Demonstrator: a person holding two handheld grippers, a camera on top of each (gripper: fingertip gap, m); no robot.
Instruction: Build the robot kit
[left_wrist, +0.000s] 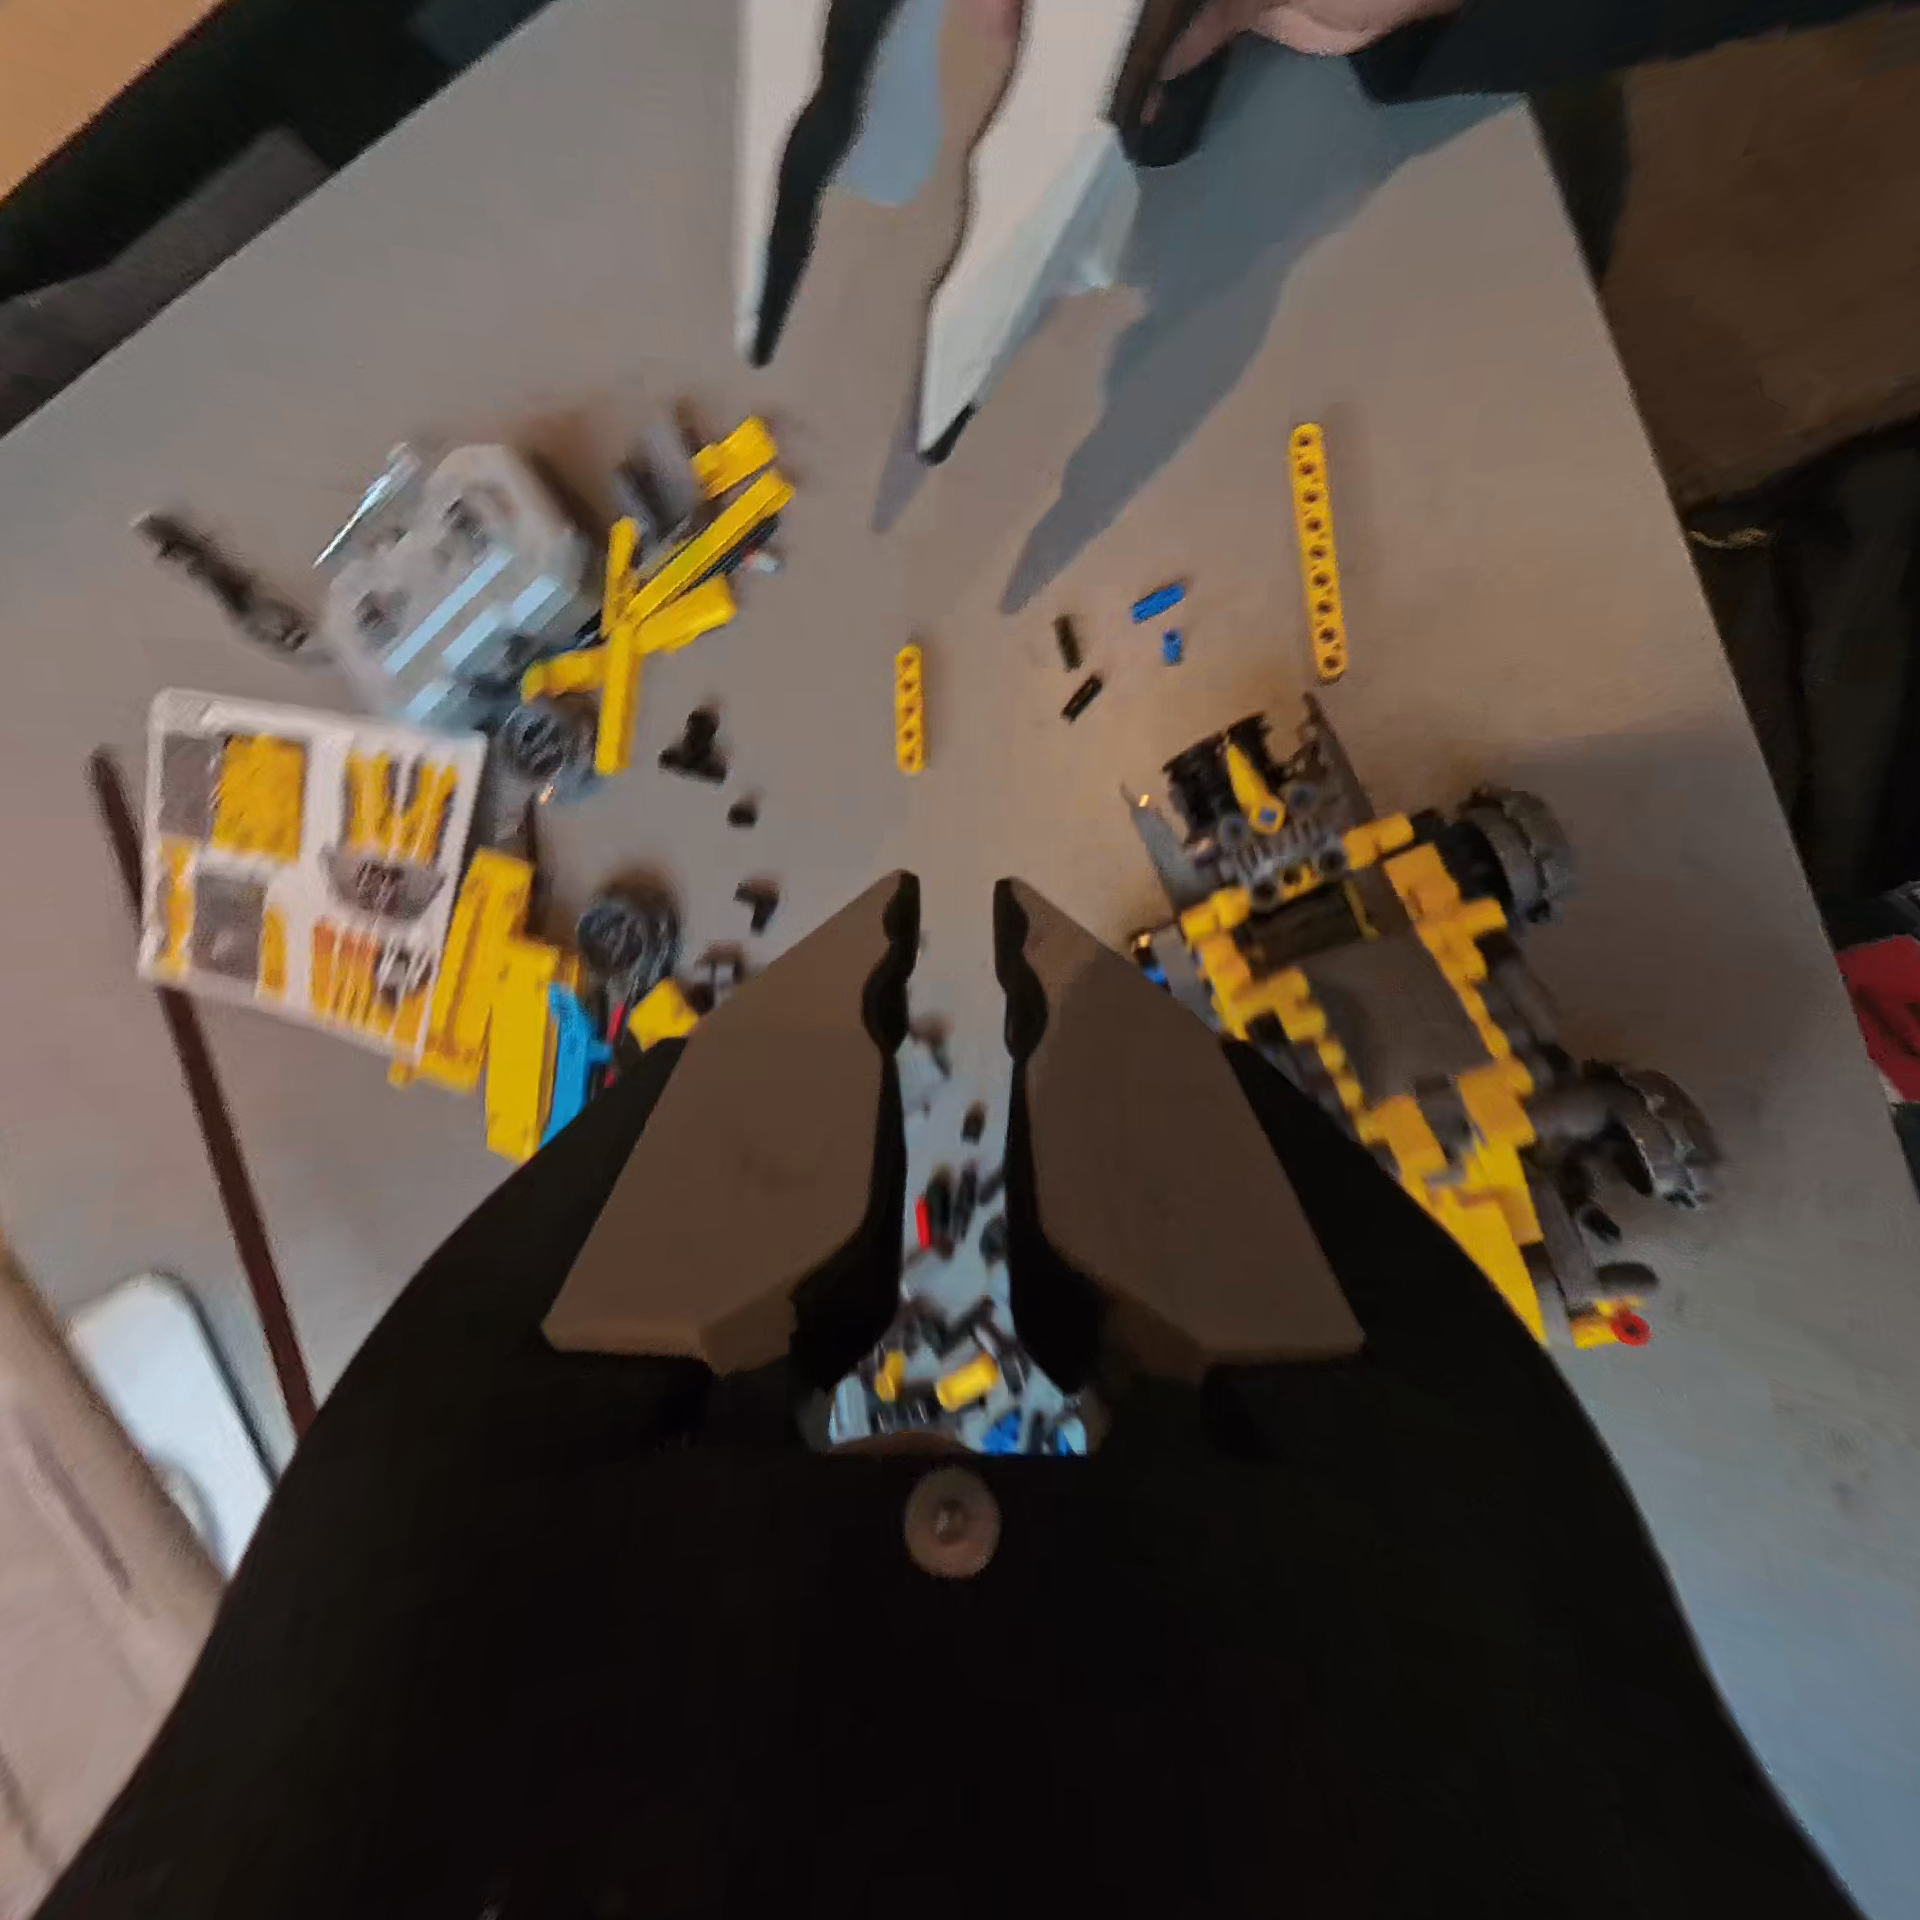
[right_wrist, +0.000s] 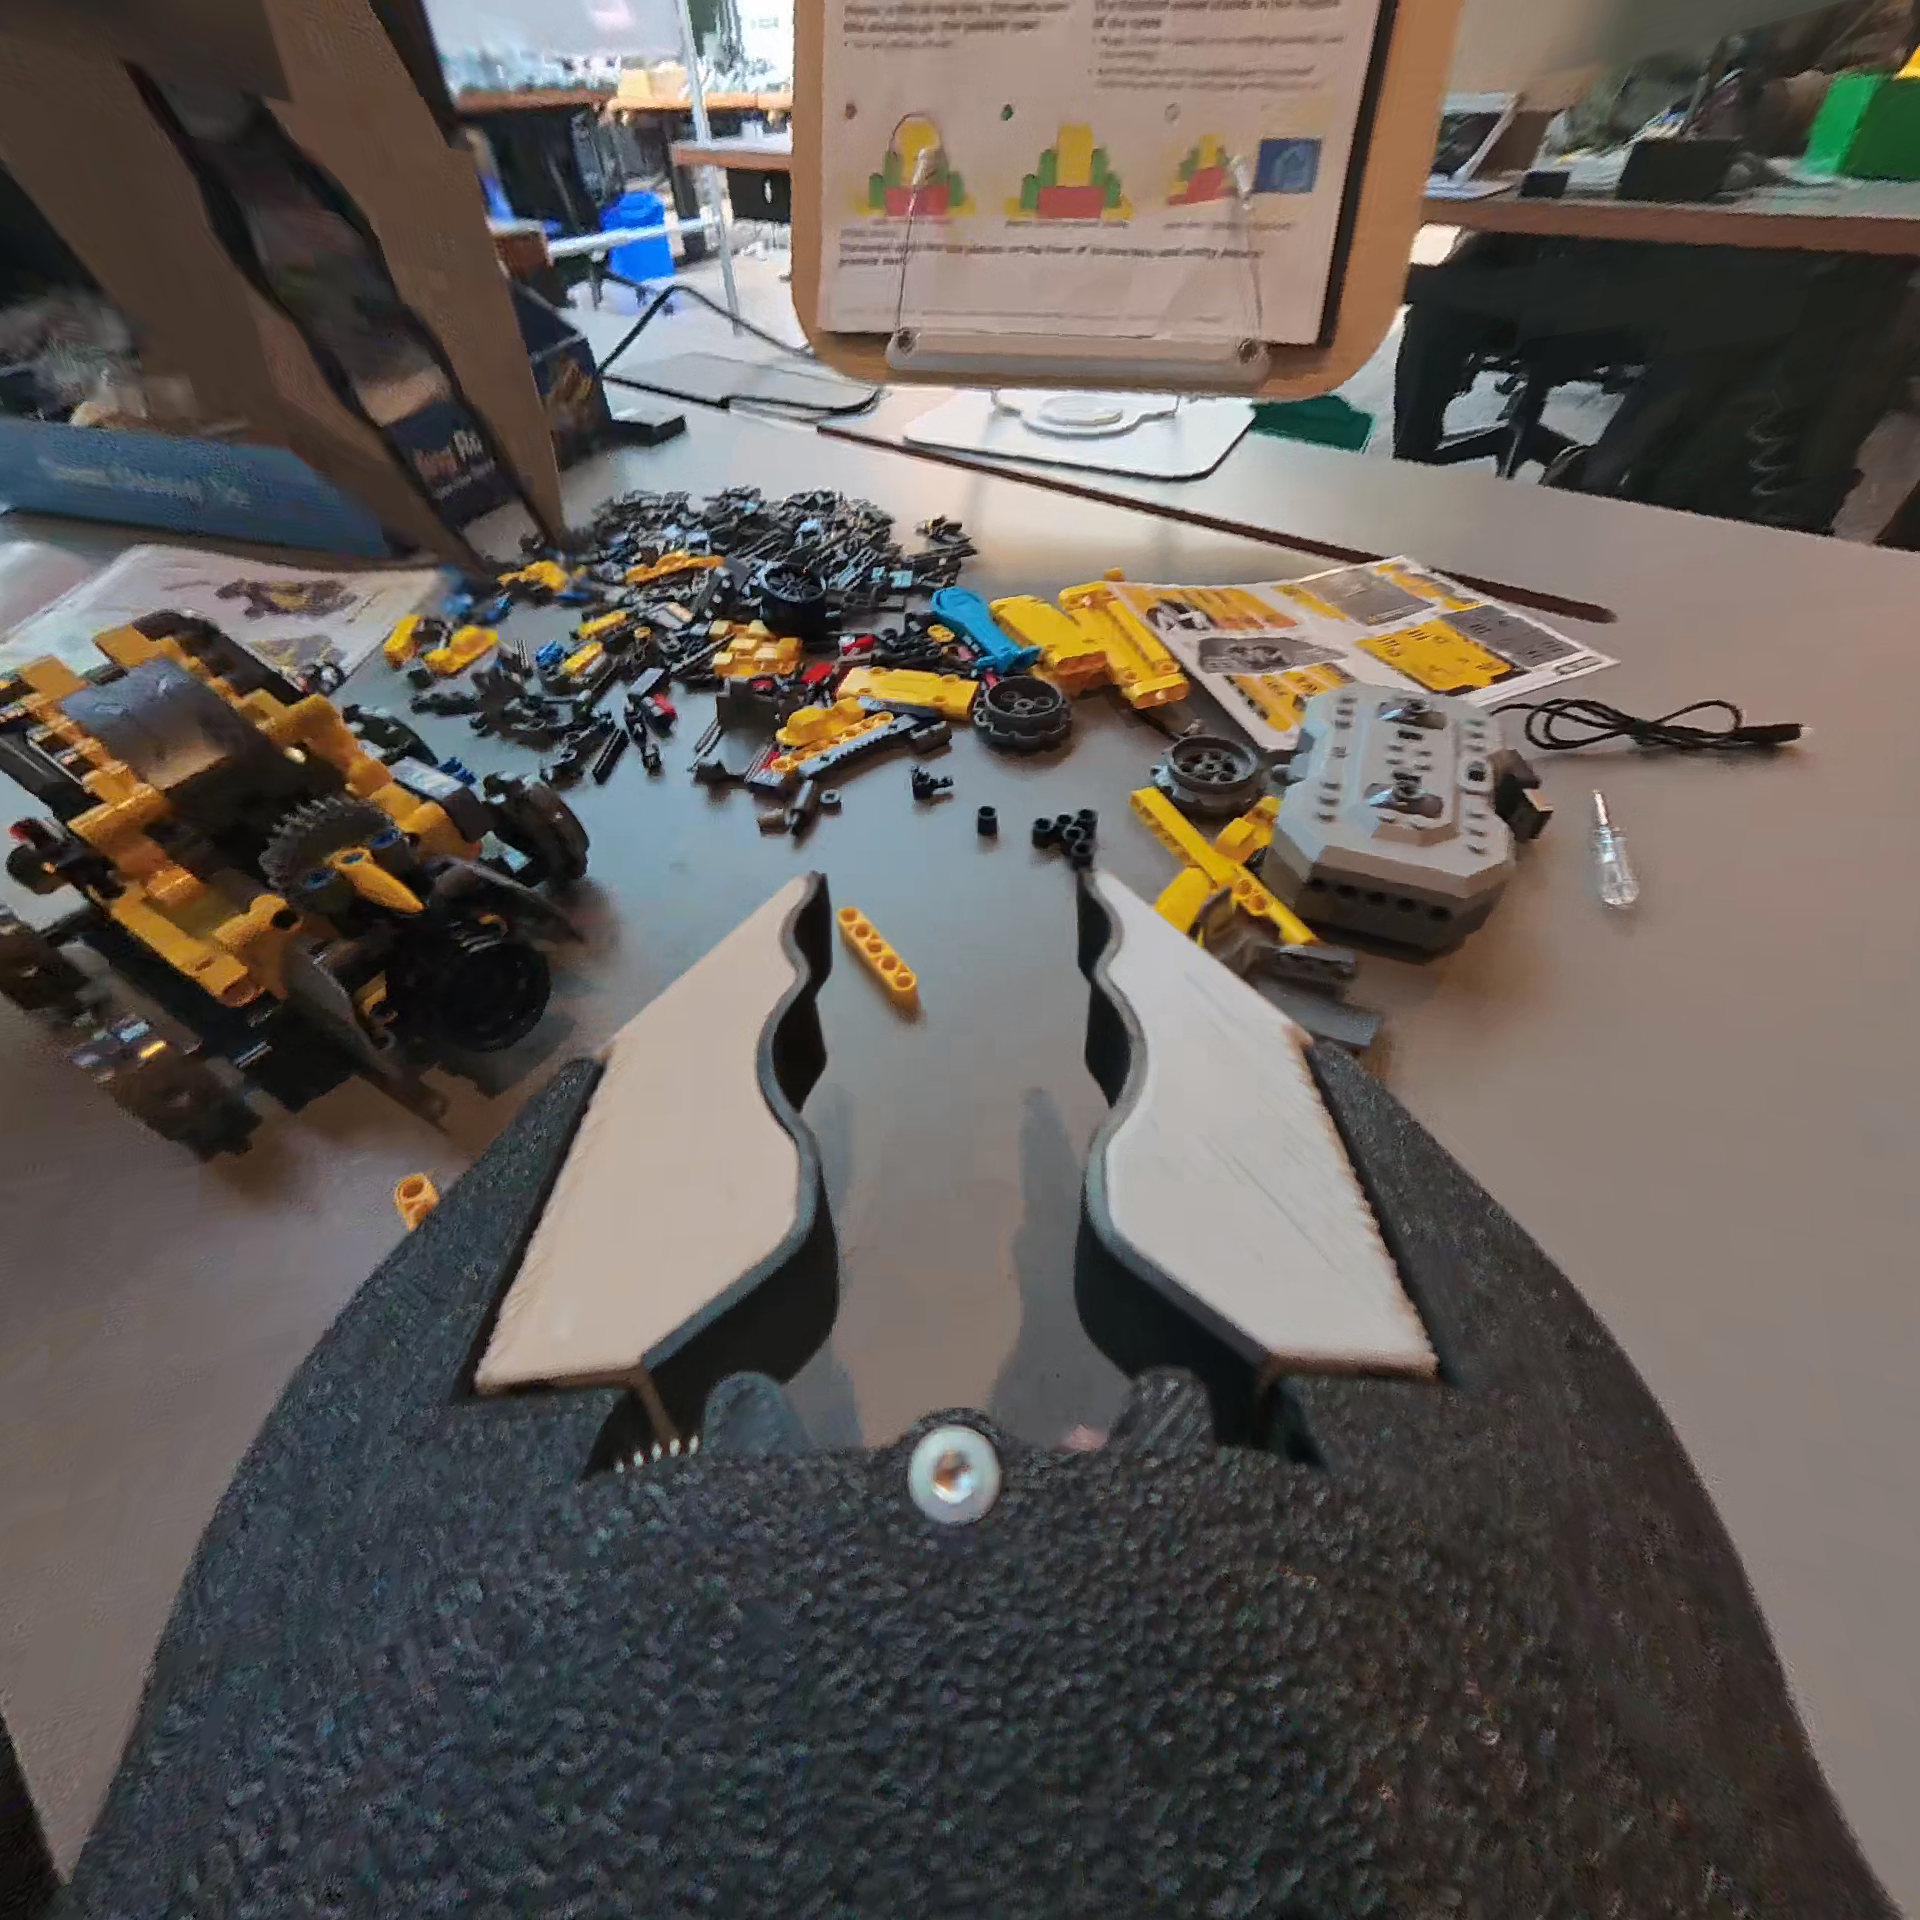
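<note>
Two hand-held grippers hover over a grey surface (right_wrist: 1558, 1091) strewn with yellow, black and blue building-toy parts.

The right hand-held gripper (right_wrist: 954, 891) hangs low, its two pale fingers well apart and holding nothing. The nearest piece is a short yellow beam (right_wrist: 879, 960) with a row of holes. It lies flat on the surface just ahead of the fingertips, inside the gap and close to the left finger, not touching it. Its long axis runs diagonally, from far-left to near-right, so it sits askew to the line between the fingers. To the left stands a partly built yellow and black vehicle (right_wrist: 260, 862). To the right sits a grey motor block (right_wrist: 1397, 821), resting on yellow beams. Beyond lie a heap of loose parts (right_wrist: 727, 644) and a sticker sheet (right_wrist: 1351, 634).

The left hand-held gripper (left_wrist: 956, 894) is held high above the surface, looking steeply down. Its fingers stand slightly apart with a narrow gap between them, gripping nothing. From here the same short yellow beam (left_wrist: 909, 709) lies beyond its tips, well apart from them, and a long yellow beam (left_wrist: 1315, 551) lies farther off to the right. This view is blurred.

The right hand-held gripper is far nearer to the short beam.
</note>
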